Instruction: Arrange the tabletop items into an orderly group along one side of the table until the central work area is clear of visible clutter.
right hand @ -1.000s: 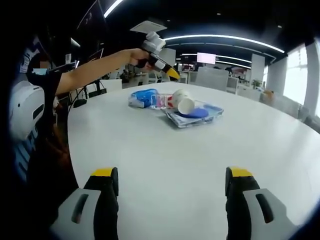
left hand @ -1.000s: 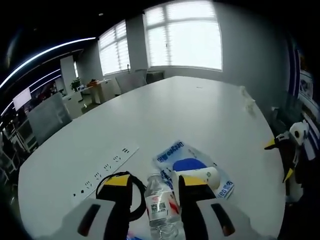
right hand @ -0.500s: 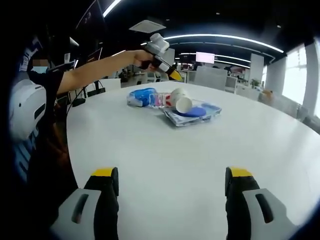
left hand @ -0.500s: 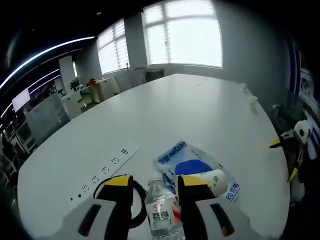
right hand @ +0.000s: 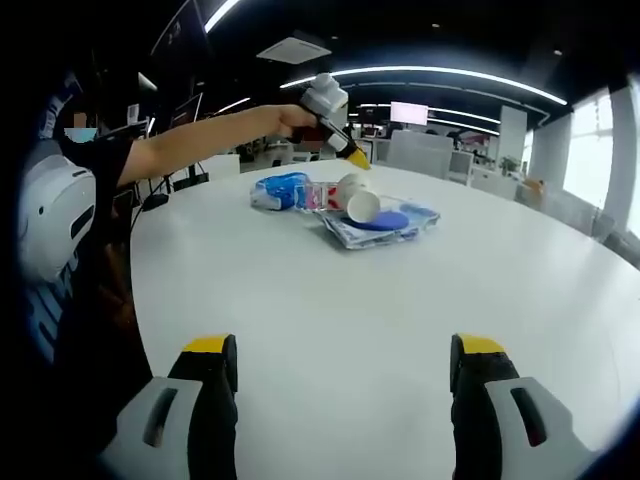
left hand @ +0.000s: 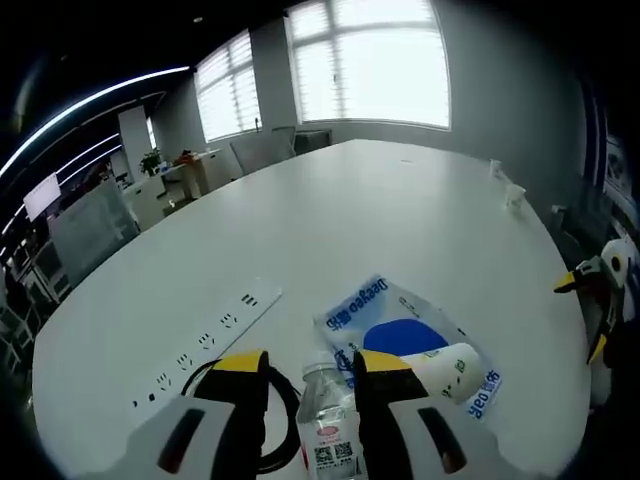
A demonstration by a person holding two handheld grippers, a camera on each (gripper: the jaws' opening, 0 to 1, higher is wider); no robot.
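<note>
Left gripper view looks steeply down, close over the bottle (left hand: 330, 440); right gripper view faces it low across the table (right hand: 400, 320).

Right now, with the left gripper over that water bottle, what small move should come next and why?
Probably lower the left gripper a little and close on the bottle. It lies on the table between the open fingers, not yet held, beside the cup and the blue-printed bag.

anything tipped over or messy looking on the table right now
Yes. A paper cup lies on its side on a clear plastic pouch, open mouth facing the right gripper view. A water bottle lies flat between the left gripper's jaws. Nothing looks spilled.
</note>
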